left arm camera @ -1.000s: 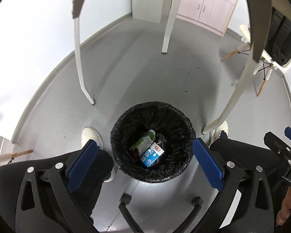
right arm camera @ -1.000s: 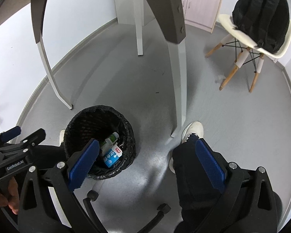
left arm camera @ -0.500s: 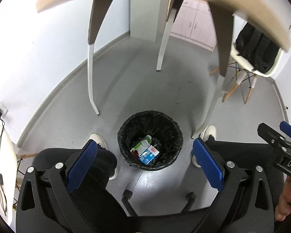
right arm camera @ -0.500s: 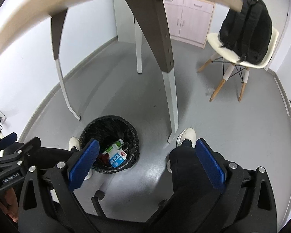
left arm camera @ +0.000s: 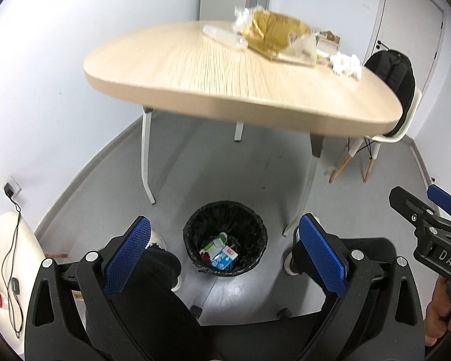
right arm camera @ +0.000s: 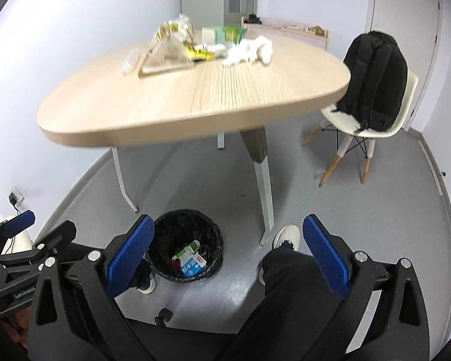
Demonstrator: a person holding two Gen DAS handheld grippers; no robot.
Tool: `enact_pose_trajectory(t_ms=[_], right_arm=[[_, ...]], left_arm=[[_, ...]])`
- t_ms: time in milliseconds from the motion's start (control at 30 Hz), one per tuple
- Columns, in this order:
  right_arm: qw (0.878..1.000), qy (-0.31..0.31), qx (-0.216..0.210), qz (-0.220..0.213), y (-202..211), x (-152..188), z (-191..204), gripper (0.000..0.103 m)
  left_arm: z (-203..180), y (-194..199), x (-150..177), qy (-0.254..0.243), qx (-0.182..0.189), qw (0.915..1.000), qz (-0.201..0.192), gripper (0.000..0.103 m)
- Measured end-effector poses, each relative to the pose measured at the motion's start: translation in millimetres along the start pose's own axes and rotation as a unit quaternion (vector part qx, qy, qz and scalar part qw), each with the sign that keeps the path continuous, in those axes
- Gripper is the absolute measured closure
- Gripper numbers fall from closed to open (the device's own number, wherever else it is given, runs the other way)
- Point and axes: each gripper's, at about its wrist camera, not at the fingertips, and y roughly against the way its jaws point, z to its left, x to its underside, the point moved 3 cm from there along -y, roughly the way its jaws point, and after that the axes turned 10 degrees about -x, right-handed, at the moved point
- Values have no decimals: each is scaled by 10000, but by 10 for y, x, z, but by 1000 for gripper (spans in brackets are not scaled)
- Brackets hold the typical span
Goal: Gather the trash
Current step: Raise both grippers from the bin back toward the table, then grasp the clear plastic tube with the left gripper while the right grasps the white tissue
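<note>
with both the left gripper (left arm camera: 224, 251) and right gripper (right arm camera: 225, 252) wide open and empty, the wrappers (right arm camera: 177, 45) on the table (right arm camera: 213, 96) above the bin (right arm camera: 186, 245) are best approached one at a time.

Bright even light, fisheye warp, tabletop (left arm camera: 225, 69) litter perhaps motion-blurred

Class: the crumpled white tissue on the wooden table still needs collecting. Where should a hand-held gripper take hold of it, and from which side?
Grip the crumpled white tissue across its raised middle, coming from above. It lies as a loose, low heap on the table, so a side approach would likely just push it along.
</note>
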Motion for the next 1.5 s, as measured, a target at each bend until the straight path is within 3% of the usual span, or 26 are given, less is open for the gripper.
enact_pose_trajectory(t_ms=[267, 500, 967, 1500], right_arm=[[9995, 88, -43, -314, 280, -264, 55, 8], [9992, 69, -88, -391, 253, -570, 17, 11], [9996, -30, -132, -229, -551, -1602, -348, 23], [9999, -62, -126, -13, -1155, -2183, -583, 34]], left_arm=[[47, 248, -285, 91, -91, 9996, -240, 6], [42, 243, -720, 122, -165, 9992, -354, 6], [-63, -553, -1884, 198, -314, 9992, -155, 8], [-78, -1352, -2615, 411, -608, 9970, 228, 16]])
